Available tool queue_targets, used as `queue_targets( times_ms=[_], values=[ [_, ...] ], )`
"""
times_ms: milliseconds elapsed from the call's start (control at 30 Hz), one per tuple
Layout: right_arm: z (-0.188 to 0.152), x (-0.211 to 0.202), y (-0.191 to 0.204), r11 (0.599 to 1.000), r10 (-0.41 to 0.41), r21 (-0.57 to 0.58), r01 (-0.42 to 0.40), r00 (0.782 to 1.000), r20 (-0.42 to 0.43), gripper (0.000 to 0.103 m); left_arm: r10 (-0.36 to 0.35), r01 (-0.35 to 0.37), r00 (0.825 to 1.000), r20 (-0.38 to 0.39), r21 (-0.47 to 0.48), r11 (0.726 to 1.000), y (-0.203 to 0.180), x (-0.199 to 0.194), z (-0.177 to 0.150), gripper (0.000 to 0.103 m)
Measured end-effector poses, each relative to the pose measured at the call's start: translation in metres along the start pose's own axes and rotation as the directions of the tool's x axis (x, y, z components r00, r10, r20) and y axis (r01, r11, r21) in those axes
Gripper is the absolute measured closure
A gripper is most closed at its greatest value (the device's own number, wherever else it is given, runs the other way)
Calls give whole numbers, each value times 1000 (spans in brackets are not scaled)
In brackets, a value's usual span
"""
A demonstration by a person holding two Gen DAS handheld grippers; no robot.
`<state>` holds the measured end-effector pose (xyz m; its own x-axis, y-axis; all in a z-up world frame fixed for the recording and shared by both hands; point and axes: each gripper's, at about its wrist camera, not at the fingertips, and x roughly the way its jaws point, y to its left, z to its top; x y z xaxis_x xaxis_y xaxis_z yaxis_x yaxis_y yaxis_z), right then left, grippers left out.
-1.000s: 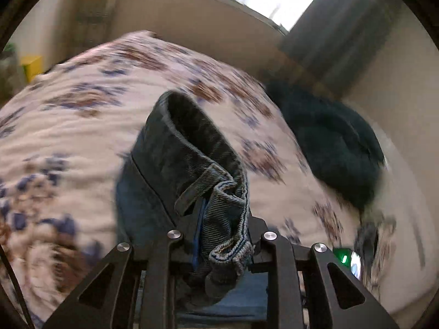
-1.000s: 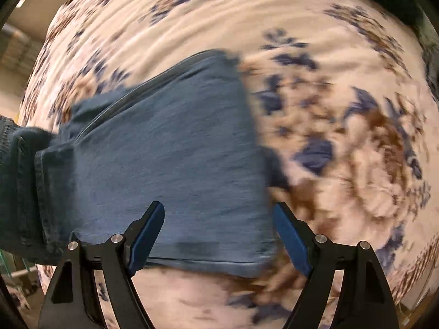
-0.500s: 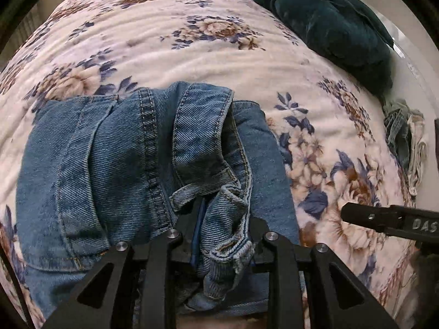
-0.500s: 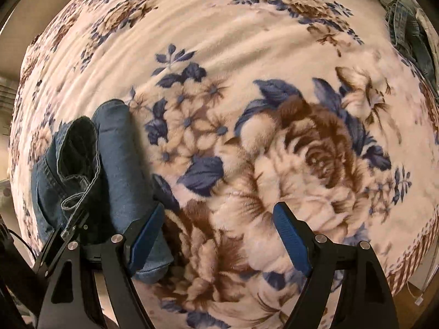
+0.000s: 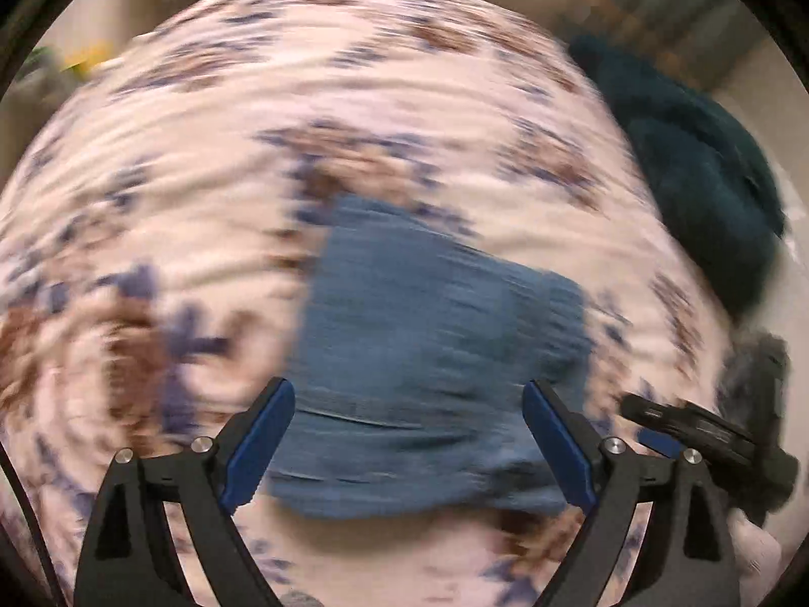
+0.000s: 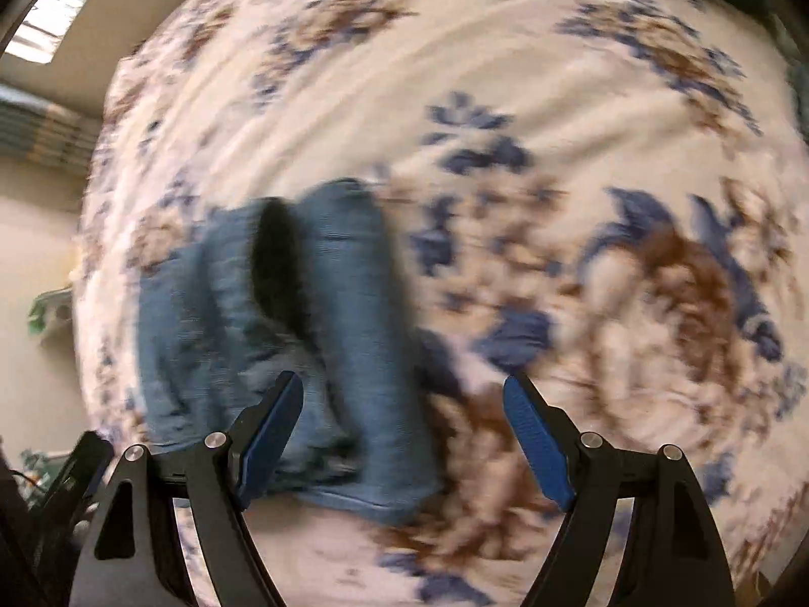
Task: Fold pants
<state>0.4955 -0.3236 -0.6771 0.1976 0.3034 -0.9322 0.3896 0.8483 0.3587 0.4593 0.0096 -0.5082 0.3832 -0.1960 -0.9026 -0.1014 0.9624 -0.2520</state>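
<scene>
Blue denim pants lie folded into a compact bundle on the floral blanket. My left gripper hovers above the bundle's near edge, its jaws opening wide with nothing pressed between the blue pads. In the right wrist view the pants sit left of centre, with a dark fold gap on top. My right gripper stands open over the bundle's right edge and the blanket, holding nothing. Both views are motion-blurred.
A dark teal blanket lies heaped at the bed's far right. The other gripper's black body shows at the right edge of the left wrist view. Floor and a window lie beyond the bed's left side.
My left gripper let go of the denim waistband and its jaws spread wide; the pants now lie flat as a folded bundle. The right gripper shifted back over the bundle's right edge.
</scene>
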Motion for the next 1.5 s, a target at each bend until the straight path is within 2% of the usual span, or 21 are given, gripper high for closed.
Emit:
queue_targets(
  times_ms=[167,300,400,433,467,533,567,600,667,800,867,900,1000,1067,1167,1200,1267,1300,1433,1467,1500],
  values=[
    [8,26,37,990,138,-31,-140,990,-41,19,91,-91,996,-10,-88,992,50,11,11,11],
    [20,58,48,990,134,-31,-136,988,-71,19,130,-130,991,-13,-102,986,67,19,13,11],
    [26,86,62,973,206,-78,-216,972,-110,19,135,-136,991,-18,-111,984,71,21,12,11],
    [27,94,67,969,215,-98,-227,969,-121,23,134,-135,991,-22,-110,985,70,23,12,11],
    [26,102,73,971,189,-124,-206,973,-133,33,133,-135,991,-26,-110,985,70,24,11,11],
    [24,101,77,973,151,-157,-168,981,-119,56,131,-134,991,-29,-113,985,68,24,10,11],
    [21,88,77,974,127,-178,-138,989,-74,72,123,-125,992,-29,-114,986,67,23,10,11],
    [19,75,73,974,142,-173,-147,989,-38,83,116,-119,993,-29,-114,986,65,22,9,11],
    [12,38,56,976,181,-128,-175,983,34,85,101,-103,995,-24,-108,989,59,18,9,11],
    [-1,-12,13,989,143,-56,-137,981,133,86,68,-69,997,-23,-59,996,40,16,11,11],
    [-2,-21,-15,996,90,-18,-88,986,143,86,34,-35,999,-34,-37,999,28,19,13,11],
    [-1,-22,-37,997,62,39,-68,987,148,86,21,-22,999,-40,-30,999,23,21,13,11],
    [6,-7,-88,984,36,169,-52,995,96,86,-41,41,997,-69,-1,999,1,32,12,11],
    [13,5,-93,983,71,163,-80,996,62,86,-73,74,994,-84,16,997,-11,37,10,11],
    [26,20,-58,998,55,-20,-54,998,24,85,-107,113,989,-106,51,992,-31,48,7,11],
    [30,32,-44,996,-3,-86,0,999,-33,82,-111,120,986,-123,67,990,-38,56,5,11],
    [35,47,-40,985,-129,-131,116,987,-92,64,-100,116,981,-164,90,989,-46,70,1,11],
    [36,45,-43,985,-143,-112,133,986,-89,51,-104,127,974,-200,105,986,-51,81,-3,11],
    [46,2,-57,995,-87,50,88,996,-11,45,-108,137,968,-229,118,983,-52,93,-20,11],
    [50,-12,-56,996,-43,78,42,999,15,42,-111,139,967,-229,111,984,-50,94,-23,11],
    [56,-22,-47,996,16,84,-19,999,31,33,-123,149,964,-235,96,984,-47,95,-27,11]
  ],
)
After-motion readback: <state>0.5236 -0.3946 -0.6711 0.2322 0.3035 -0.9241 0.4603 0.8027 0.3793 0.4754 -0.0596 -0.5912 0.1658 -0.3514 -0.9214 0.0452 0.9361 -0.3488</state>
